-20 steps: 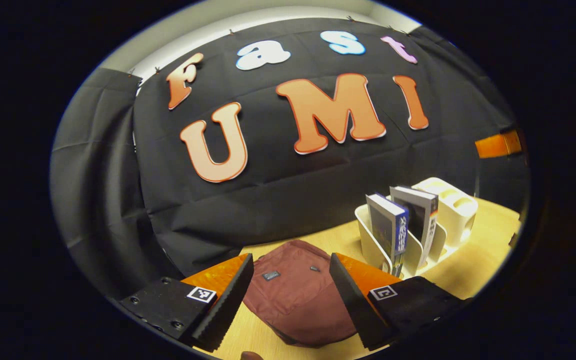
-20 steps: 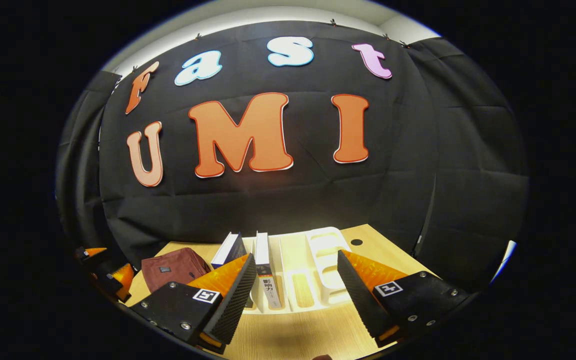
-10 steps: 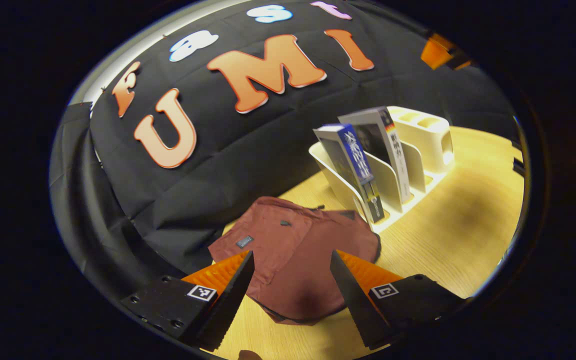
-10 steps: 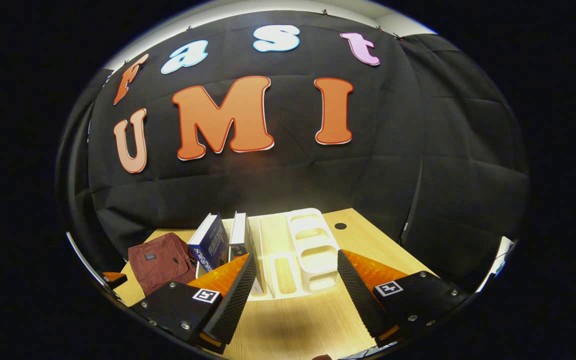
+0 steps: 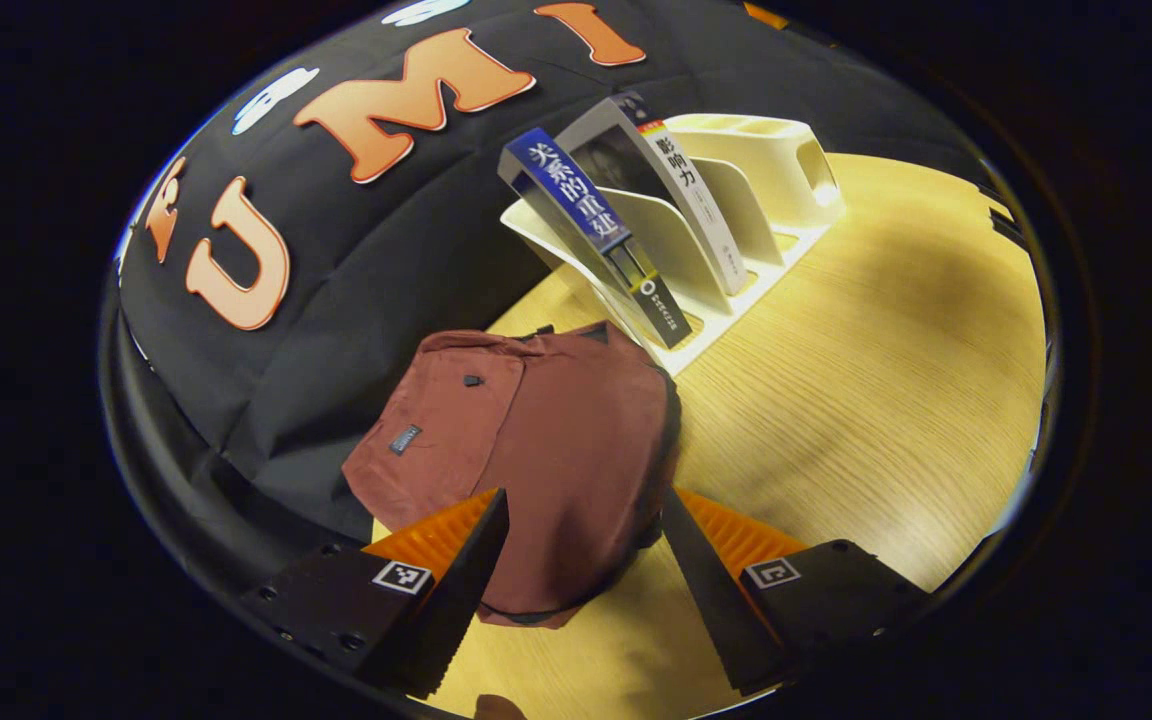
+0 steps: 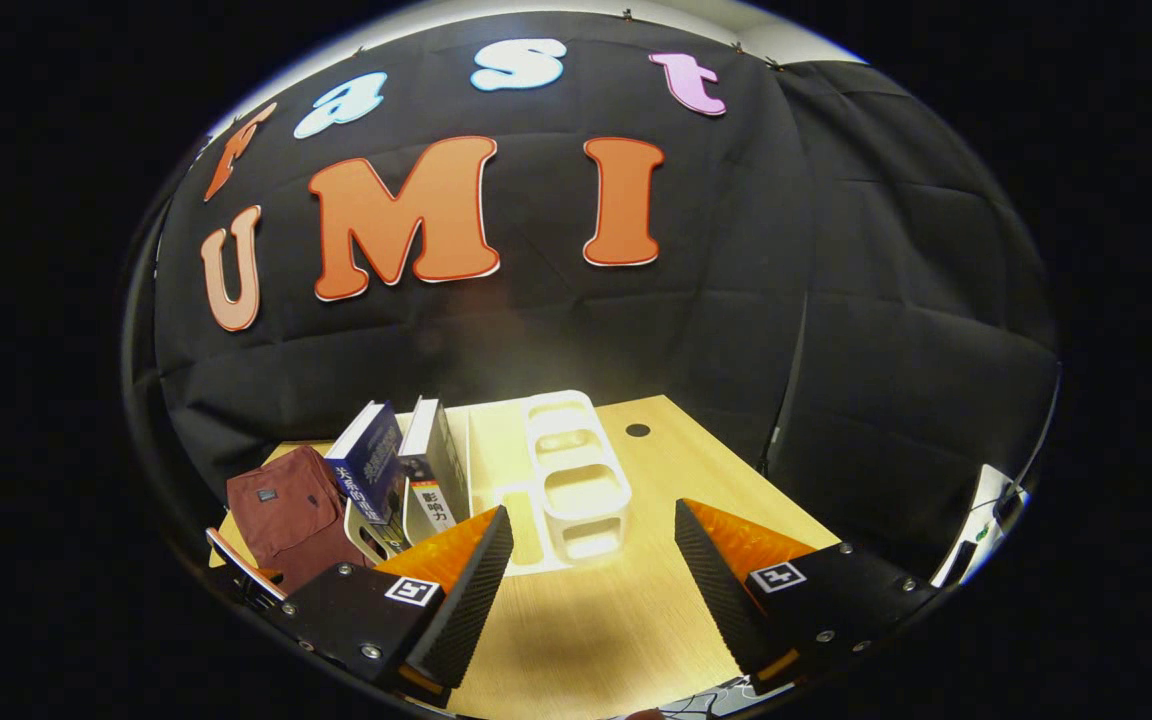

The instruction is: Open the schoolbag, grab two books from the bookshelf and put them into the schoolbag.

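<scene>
Where the left gripper point(image 5: 581, 570) hung above the wooden table point(image 5: 866, 380), its two fingers stood wide apart and held nothing; between and just beyond their tips lay the near edge of the schoolbag point(image 5: 546, 440).

Item: schoolbag, maroon cloth, flat on the table, flap shut; directly ahead of the left gripper, its far end close to the booth wall. In the right gripper view the schoolbag point(image 6: 281, 510) sat far off to the left of the fingers.

Item: bookshelf point(image 5: 736, 230), white plastic, with curved dividers and a block of compartments at one end; beyond the schoolbag and to the right of the left gripper's line, its near corner just beside the bag.

Item: blue book point(image 5: 596, 235), tilted in the bookshelf slot nearest the schoolbag.

Item: white-spined book point(image 5: 676, 190), tilted in the next slot, just beside the blue book.

Item: right gripper point(image 6: 591, 590), fingers spread wide, holding nothing, bare table between them. Ahead and slightly left lay the bookshelf point(image 6: 576, 480); further left stood the blue book point(image 6: 366, 465) and the white-spined book point(image 6: 431, 480).
</scene>
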The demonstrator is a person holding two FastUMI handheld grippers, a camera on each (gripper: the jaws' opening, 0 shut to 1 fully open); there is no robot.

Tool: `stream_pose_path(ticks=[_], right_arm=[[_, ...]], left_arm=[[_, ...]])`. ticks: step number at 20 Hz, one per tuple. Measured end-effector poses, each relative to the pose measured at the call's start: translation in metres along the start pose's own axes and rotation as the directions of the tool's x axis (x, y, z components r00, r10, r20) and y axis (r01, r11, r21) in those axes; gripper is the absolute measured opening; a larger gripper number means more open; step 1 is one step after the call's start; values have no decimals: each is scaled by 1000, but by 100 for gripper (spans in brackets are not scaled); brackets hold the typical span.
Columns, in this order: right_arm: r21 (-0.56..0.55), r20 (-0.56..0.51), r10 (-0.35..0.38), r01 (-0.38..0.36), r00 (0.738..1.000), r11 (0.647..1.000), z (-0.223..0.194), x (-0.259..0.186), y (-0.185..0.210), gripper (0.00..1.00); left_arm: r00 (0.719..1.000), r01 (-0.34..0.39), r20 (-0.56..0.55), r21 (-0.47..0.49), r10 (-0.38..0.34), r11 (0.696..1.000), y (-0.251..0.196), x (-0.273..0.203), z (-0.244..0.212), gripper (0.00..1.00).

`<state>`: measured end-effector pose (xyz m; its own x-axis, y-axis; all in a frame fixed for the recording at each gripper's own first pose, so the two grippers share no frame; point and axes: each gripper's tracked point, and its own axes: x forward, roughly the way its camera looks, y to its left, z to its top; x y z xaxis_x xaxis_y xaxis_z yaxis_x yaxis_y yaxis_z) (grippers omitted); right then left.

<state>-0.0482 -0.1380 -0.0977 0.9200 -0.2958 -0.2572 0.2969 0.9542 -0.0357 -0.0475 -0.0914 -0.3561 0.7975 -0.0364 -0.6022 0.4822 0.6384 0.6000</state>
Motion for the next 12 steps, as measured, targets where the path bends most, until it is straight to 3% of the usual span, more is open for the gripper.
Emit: stream_pose_path(ticks=[7, 12], right_arm=[[38, -46, -38, 39, 998, 999, -15, -3, -20, 97], [30, -33, -33, 34, 999, 999, -5, 0, -15, 96]], left_arm=[[998, 3, -70, 26, -1, 1000, 3, 37, -11, 98], [996, 18, -82, 10, -17, 1000, 14, 35, -6, 98]])
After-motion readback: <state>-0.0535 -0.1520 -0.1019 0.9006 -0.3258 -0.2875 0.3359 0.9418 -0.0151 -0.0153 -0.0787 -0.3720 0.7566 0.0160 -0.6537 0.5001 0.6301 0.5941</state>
